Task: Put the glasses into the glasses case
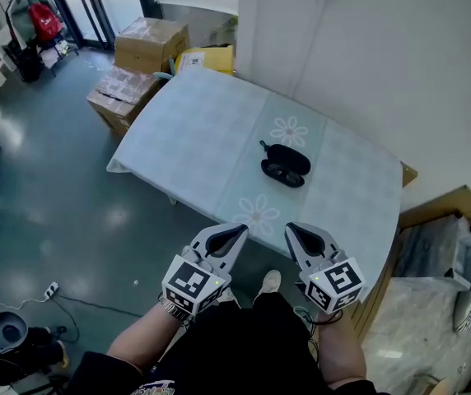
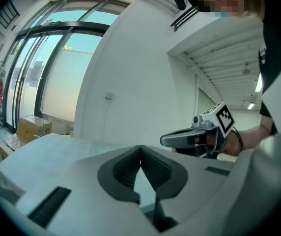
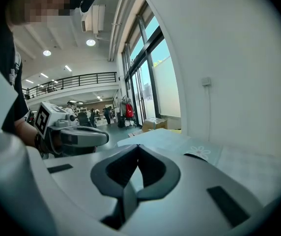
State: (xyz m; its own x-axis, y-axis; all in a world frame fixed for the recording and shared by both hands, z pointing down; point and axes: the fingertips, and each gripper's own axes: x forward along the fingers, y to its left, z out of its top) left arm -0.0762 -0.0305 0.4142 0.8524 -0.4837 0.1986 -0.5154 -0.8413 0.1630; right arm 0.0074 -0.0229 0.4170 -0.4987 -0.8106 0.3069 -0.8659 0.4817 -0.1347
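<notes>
- Grey two-jaw left gripper point(image 1: 237, 233): jaws pressed together, nothing between them, held over the near edge of the pale flower-print tablecloth point(image 1: 194, 138).
- Well beyond both claws, mid-table: black oval glasses case point(image 1: 290, 158), with dark glasses point(image 1: 279, 174) touching its near side; cannot tell if inside.
- Grey two-jaw right gripper point(image 1: 292, 230): jaws likewise together and empty, just beside the left one.

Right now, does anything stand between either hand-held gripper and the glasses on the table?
Nothing visible does. Only bare tablecloth lies between the left hand-held gripper, the right hand-held gripper and the glasses by the glasses case.
</notes>
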